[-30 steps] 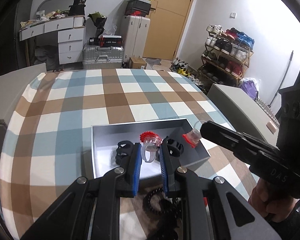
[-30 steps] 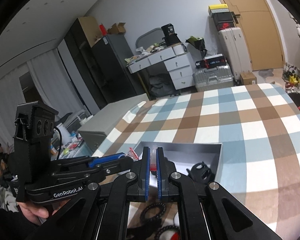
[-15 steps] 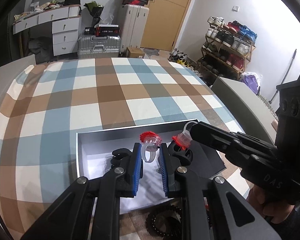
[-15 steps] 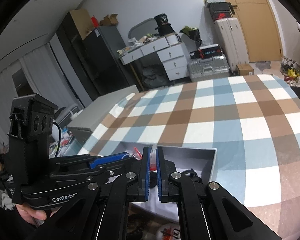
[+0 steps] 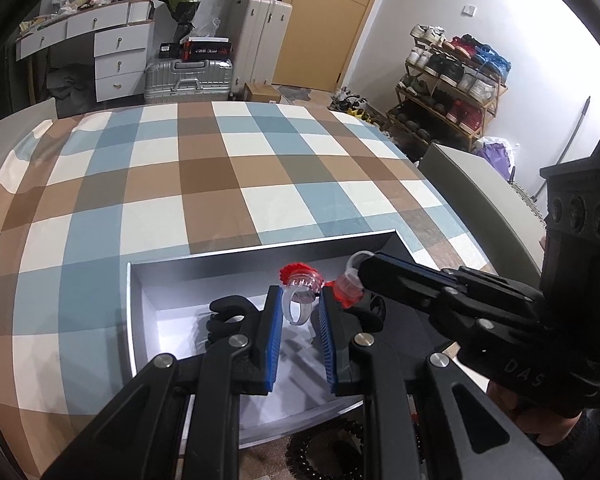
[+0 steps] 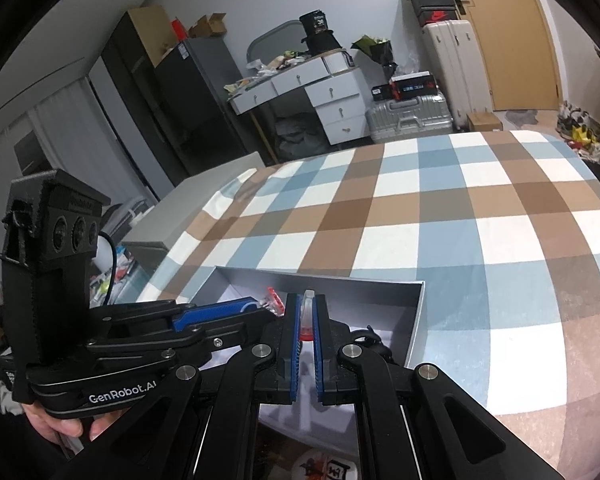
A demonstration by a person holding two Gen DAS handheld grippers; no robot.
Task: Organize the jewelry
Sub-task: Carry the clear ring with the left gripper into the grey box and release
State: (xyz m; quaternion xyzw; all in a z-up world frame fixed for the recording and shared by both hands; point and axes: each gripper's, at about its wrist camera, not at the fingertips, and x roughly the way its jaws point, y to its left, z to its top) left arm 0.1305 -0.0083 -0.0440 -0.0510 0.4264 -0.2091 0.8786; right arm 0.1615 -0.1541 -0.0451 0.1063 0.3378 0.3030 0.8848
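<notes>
Gripping rings (image 5: 300, 294) over box (image 5: 260, 258); both claws

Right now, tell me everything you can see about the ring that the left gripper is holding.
The ring is clear, plastic-looking, with a see-through band and a ruffled red top like a flower. It stands roughly upright, top tilted away, band pinched between the blue pads of the left gripper, which is shut on it. It hangs over the open grey box, above its white floor. A similar ring in the right gripper sits close beside it; contact is unclear.
</notes>
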